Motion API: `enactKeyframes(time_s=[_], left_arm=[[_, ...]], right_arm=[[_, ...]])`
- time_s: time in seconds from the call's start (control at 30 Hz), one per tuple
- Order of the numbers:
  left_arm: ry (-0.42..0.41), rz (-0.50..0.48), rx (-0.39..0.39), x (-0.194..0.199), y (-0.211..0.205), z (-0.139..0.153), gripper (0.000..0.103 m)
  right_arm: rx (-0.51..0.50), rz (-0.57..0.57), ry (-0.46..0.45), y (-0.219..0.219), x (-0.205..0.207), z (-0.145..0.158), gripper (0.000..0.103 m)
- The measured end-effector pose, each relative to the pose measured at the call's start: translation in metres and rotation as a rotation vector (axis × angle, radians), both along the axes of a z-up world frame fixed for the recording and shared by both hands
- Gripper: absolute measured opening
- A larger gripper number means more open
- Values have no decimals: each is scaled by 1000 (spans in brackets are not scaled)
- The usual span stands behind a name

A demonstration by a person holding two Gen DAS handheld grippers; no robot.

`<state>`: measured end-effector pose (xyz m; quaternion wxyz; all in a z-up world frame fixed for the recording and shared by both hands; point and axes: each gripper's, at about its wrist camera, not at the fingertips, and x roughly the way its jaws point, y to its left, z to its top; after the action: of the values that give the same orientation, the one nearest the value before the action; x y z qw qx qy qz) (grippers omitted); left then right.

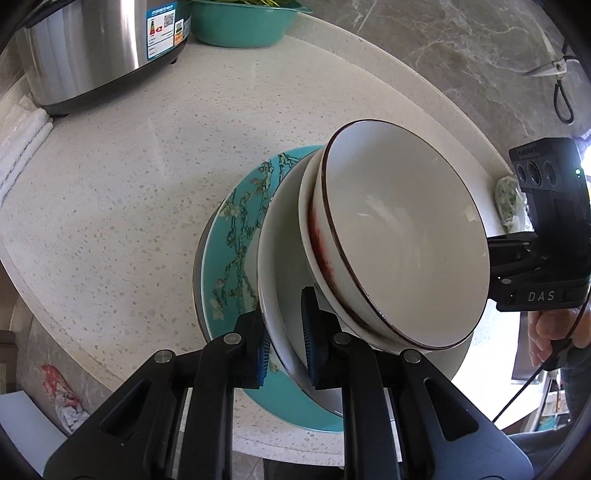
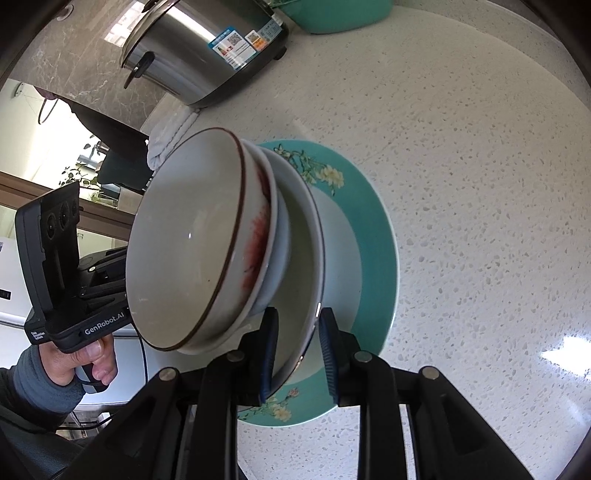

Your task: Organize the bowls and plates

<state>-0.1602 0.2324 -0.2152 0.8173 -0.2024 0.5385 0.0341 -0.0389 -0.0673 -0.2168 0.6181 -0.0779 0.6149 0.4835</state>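
Note:
A stack of white bowls sits on a teal floral plate [image 1: 236, 229] [image 2: 373, 240] on the speckled counter. The top bowl [image 1: 406, 243] [image 2: 184, 240] has a brown rim and a red smear on its outer wall. It nests in a second white bowl, and both sit in a wider white bowl [image 1: 277, 258] [image 2: 303, 258]. My left gripper [image 1: 286, 339] is shut on the wide bowl's rim at one side. My right gripper [image 2: 297, 354] is shut on the same rim at the opposite side. Each gripper shows in the other's view.
A steel rice cooker [image 1: 96, 48] [image 2: 207, 48] stands at the back of the counter. A teal basin [image 1: 240, 22] [image 2: 340, 14] with greens is beside it. A folded white cloth [image 1: 22, 140] [image 2: 170, 129] lies by the cooker. The counter edge [image 1: 461, 122] curves nearby.

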Motion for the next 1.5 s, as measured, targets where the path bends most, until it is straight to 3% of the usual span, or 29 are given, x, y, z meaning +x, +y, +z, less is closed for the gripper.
enactKeyframes(time_s=[0.17,0.3,0.33,0.4,0.47,0.5,0.63,0.7,0.73,0.8,0.97,1.2,1.5], left_arm=[[-23,24,17,-10,-1,2,19],[-42,70,32,-26,2,10,34],[-53,78,24,-30,3,14,38],[-66,108,54,-42,2,26,58],[-89,128,43,-54,1,35,82],[-112,145,31,-61,0,43,86],[-187,181,86,-82,-16,76,103],[-209,187,116,-87,-31,92,103],[-216,185,151,-89,-40,100,103],[-223,183,225,-93,-60,115,103],[-221,196,307,-92,-91,148,103],[-189,161,248,-71,-86,162,103],[-137,-41,303,-34,-43,147,103]], right_arm=[[7,-19,-25,-5,-3,4,31],[27,-30,-26,-20,-5,9,43],[25,-39,-42,-24,-6,14,53],[37,-47,-57,-31,-8,22,59],[51,-60,-74,-41,-11,31,73],[74,-74,-82,-49,-13,39,83],[121,-116,-109,-74,-20,58,87],[137,-150,-133,-86,-27,71,94],[151,-162,-143,-91,-30,77,103],[166,-191,-190,-99,-40,90,103],[149,-238,-263,-110,-66,112,103],[88,-350,-326,-113,-91,124,103],[18,-645,-383,-90,-105,143,103]])
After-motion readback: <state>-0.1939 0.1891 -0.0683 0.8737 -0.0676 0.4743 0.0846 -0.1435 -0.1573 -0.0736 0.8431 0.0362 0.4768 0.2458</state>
